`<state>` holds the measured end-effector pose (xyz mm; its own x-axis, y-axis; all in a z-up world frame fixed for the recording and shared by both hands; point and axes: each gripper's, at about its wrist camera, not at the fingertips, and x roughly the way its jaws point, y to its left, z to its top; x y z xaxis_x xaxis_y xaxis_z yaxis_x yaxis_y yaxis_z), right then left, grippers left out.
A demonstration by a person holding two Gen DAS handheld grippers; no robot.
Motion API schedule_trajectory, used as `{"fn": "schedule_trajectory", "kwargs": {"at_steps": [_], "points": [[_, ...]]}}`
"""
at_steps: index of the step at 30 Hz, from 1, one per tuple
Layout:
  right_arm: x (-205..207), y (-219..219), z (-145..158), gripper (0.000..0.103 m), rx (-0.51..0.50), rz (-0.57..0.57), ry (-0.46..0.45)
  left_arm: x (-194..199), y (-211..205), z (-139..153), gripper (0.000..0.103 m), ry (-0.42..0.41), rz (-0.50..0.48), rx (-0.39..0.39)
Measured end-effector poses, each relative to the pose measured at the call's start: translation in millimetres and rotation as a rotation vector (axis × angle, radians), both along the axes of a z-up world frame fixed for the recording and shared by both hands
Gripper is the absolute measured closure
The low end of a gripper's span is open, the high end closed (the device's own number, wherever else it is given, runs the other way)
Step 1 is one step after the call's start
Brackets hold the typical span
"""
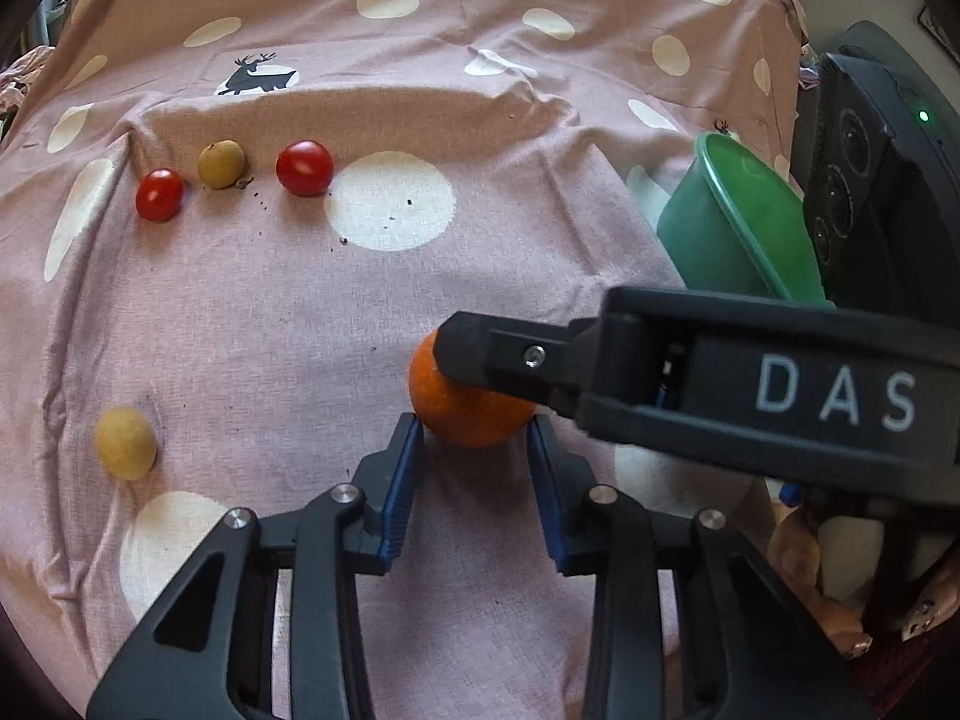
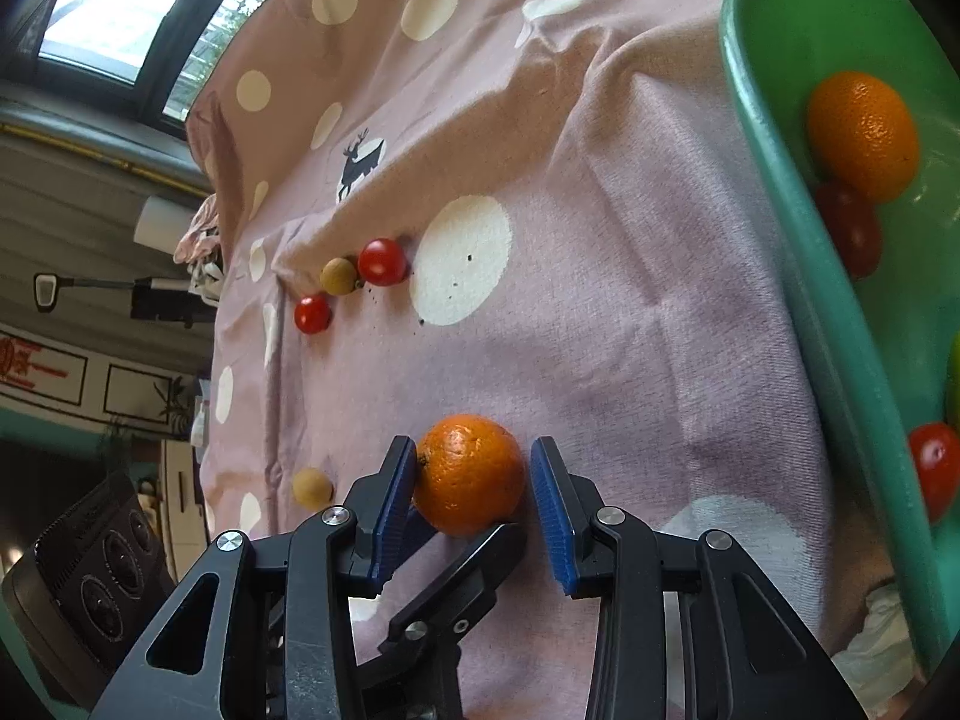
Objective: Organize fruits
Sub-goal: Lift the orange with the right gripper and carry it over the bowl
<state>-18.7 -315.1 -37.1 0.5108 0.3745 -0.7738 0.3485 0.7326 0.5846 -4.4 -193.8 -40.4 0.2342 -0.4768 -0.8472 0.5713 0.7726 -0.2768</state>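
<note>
Orange fruit (image 1: 462, 414) between left tongs (image 1: 474, 429), right tongs (image 2: 474, 480) alongside

You see two oranges (image 2: 469, 474) (image 2: 862, 135), four tomatoes (image 2: 382, 261) (image 2: 312, 313) (image 2: 851, 228) (image 2: 935, 468), two longans (image 2: 339, 276) (image 2: 312, 488), one bowl (image 2: 774, 138), and two grippers (image 1: 474, 438) (image 2: 474, 474).

A pink cloth (image 1: 252, 312) with white dots, an orange fruit (image 1: 462, 414), a green bowl (image 1: 720, 240).

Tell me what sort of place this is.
Likely a room in a home: a pink spotted cloth covers the work surface, a window lets daylight in, and framed pictures hang on the wall. A green bowl holds fruit.
</note>
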Motion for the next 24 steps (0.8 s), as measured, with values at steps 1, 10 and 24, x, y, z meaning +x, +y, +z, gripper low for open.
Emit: {"fn": "schedule_trajectory", "kwargs": {"at_steps": [1, 10, 24], "points": [[0, 0, 0, 0.064, 0.005, 0.003, 0.001, 0, 0, 0, 0.069, -0.005, -0.001, 0.002], [-12, 3, 21, 0.064, -0.042, -0.016, -0.071, -11, 1, 25, 0.069, -0.081, 0.000, -0.068], [-69, -14, 101, 0.063, -0.224, -0.131, -0.335, -54, -36, 94, 0.069, -0.265, -0.080, -0.233]]}}
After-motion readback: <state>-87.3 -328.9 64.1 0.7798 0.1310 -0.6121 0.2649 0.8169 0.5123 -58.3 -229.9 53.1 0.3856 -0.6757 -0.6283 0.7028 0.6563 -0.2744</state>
